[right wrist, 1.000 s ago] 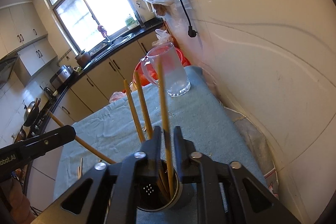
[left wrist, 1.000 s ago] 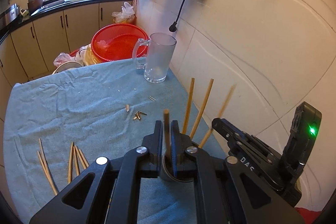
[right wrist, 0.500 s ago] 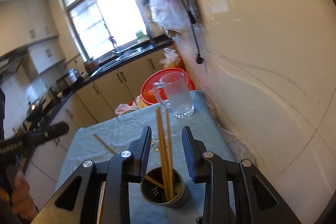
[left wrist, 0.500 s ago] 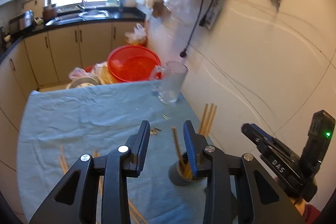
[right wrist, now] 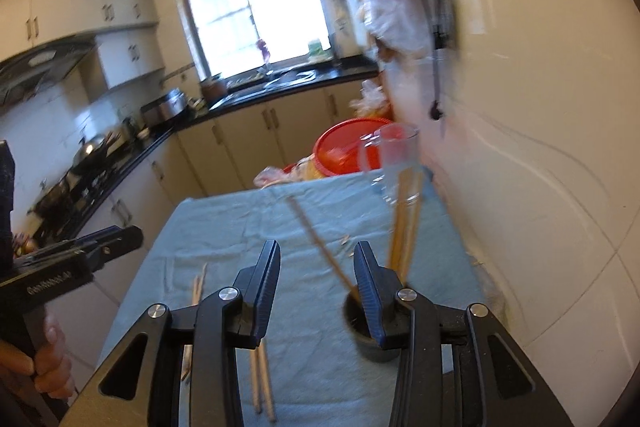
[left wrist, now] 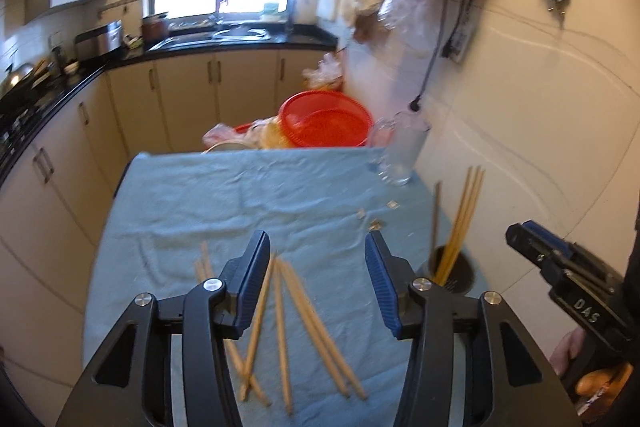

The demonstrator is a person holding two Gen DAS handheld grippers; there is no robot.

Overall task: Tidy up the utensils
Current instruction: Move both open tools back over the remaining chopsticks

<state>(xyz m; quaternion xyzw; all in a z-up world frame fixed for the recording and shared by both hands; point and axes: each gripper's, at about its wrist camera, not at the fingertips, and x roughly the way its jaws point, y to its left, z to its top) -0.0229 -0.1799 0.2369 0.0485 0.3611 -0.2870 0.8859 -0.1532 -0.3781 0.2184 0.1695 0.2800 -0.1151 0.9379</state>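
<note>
Pale wooden chopsticks [left wrist: 304, 323] lie loose and criss-crossed on the blue cloth [left wrist: 240, 195] that covers the bench, several in a rough fan on its near part. Others stand in a dark round holder [left wrist: 456, 273] by the right edge, near the white wall: three lean together to the right and one stands apart, tilted left. They are long, slim and plain, light tan.

The left hand-held gripper [left wrist: 316, 291] hangs over the loose sticks, its jaws apart after just opening, nothing between them. The right hand-held gripper [right wrist: 316, 287] is also parted, its jaws having just opened, empty, with the holder [right wrist: 372, 339] partly behind its right finger. A clear glass mug [left wrist: 400, 151] stands at the cloth's far right corner.
</note>
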